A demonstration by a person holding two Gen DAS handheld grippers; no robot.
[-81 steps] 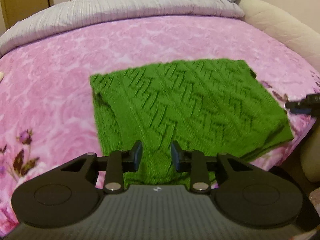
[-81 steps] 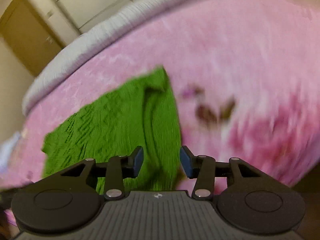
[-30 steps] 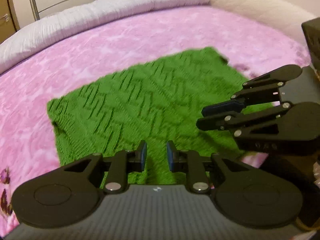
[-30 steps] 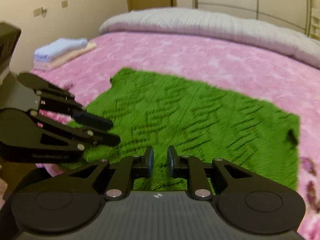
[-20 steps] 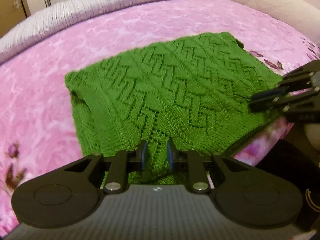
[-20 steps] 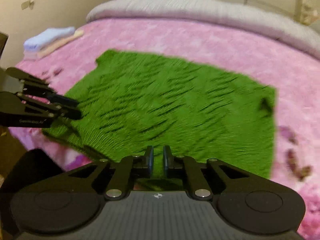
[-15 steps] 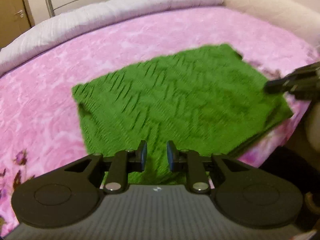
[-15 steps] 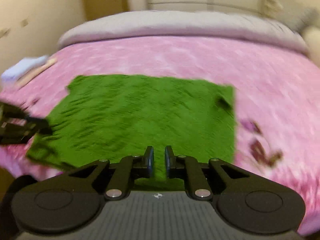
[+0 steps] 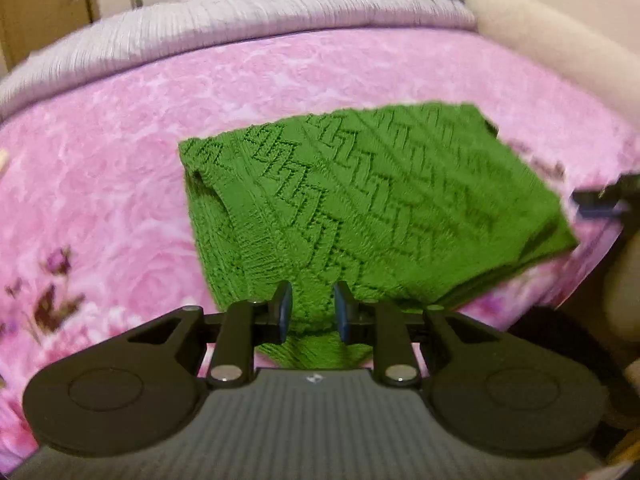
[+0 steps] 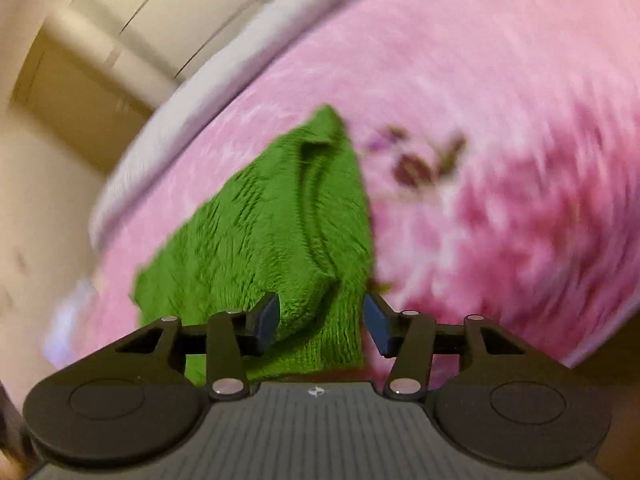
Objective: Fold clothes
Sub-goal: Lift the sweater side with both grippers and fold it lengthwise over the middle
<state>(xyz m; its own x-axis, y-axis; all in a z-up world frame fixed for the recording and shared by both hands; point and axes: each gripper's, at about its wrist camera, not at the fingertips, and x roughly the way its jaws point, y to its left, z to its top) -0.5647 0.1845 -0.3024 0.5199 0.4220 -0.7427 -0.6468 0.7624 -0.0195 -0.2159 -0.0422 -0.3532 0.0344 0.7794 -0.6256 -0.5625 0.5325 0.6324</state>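
Left wrist view: the green knit sweater [image 9: 360, 196] lies folded flat on the pink bedspread [image 9: 120, 152], centre to 3 o'clock; left gripper [image 9: 310, 308] parted, empty, over its near hem. Right wrist view, blurred: right gripper [image 10: 320, 322] spread wide, empty, sweater running toward 11 o'clock.

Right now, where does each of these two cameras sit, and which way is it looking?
Left wrist: sits on the left gripper, looking forward across the bed at the green sweater; its own two fingers show, open, and the right gripper's tip at the right edge.
Right wrist: sits on the right gripper, tilted and blurred, looking along one sweater corner; its own fingers show, open.
Shared: the sweater, the pink bedspread, the grey quilt behind.
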